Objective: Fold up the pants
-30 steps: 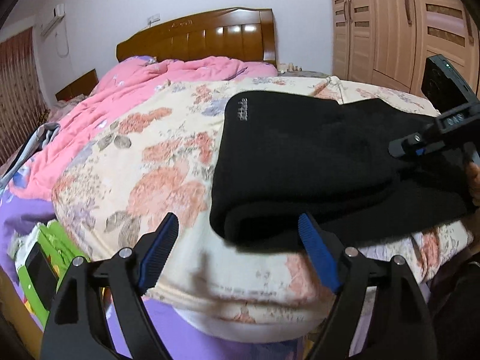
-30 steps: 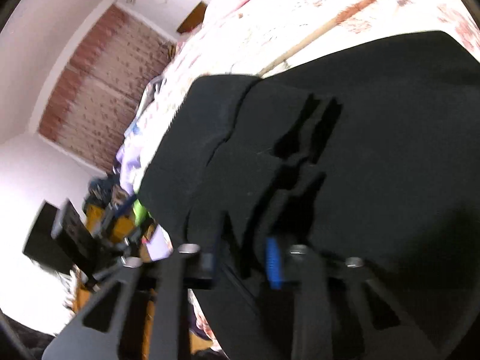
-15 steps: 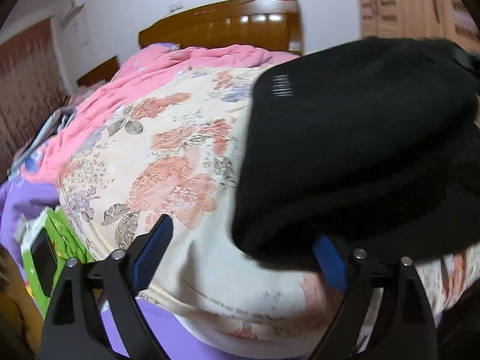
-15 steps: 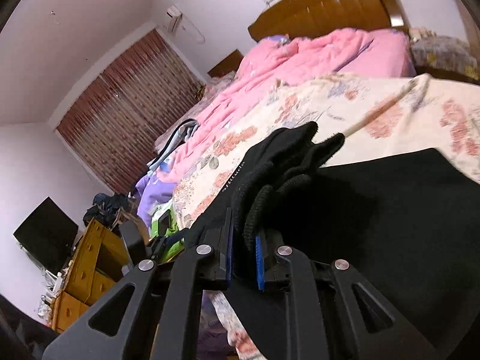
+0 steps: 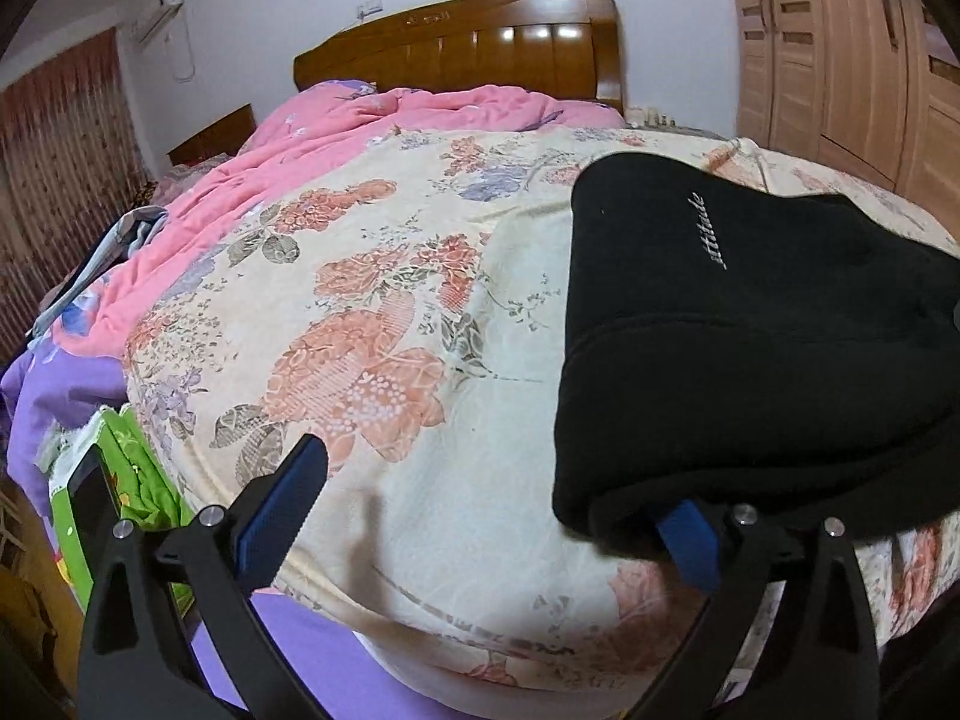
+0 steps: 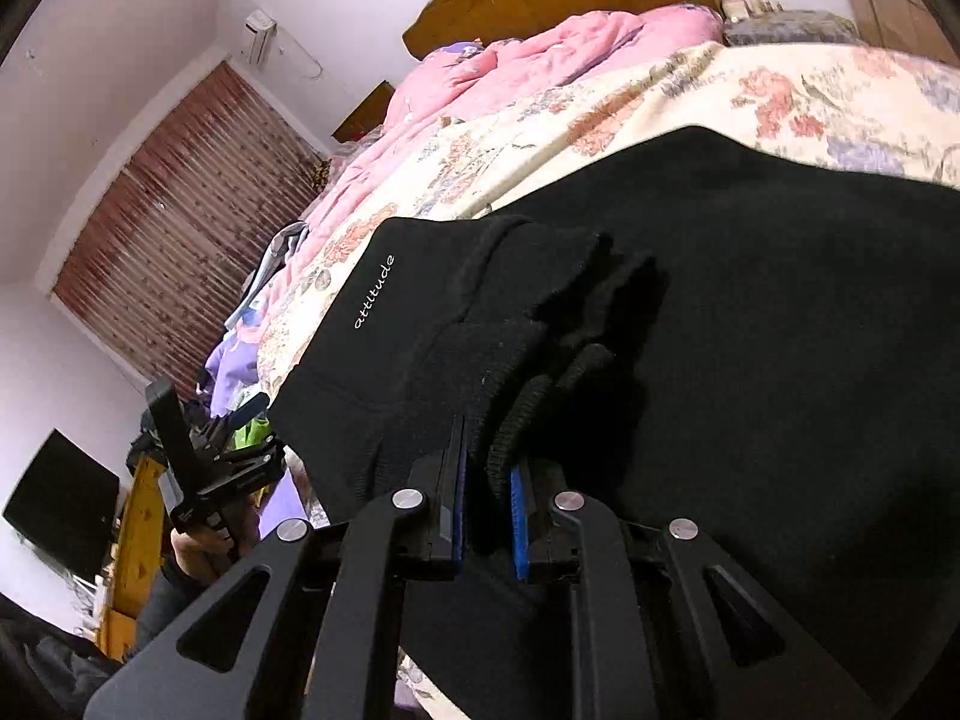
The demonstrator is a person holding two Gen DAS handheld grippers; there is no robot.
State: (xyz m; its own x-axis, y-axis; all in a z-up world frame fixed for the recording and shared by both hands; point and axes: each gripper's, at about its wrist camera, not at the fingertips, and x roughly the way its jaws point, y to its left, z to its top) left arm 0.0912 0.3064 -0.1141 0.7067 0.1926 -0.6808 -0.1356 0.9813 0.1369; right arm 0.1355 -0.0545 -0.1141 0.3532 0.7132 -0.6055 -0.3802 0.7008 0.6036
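Most of the folding is looking done: the black pants (image 5: pixel 738 324) are lying in stacked layers on the floral quilt (image 5: pixel 372 324) near the bed's foot. Only the right gripper (image 6: pixel 487 516) is pinching a bunched edge, apparently carrying over a last fold, while the left gripper (image 5: pixel 492 516) is hanging spread wide, holding nothing.

Home bedroom: bed (image 5: pixel 372 324), headboard (image 5: pixel 474 54), wardrobe (image 5: pixel 840 48).
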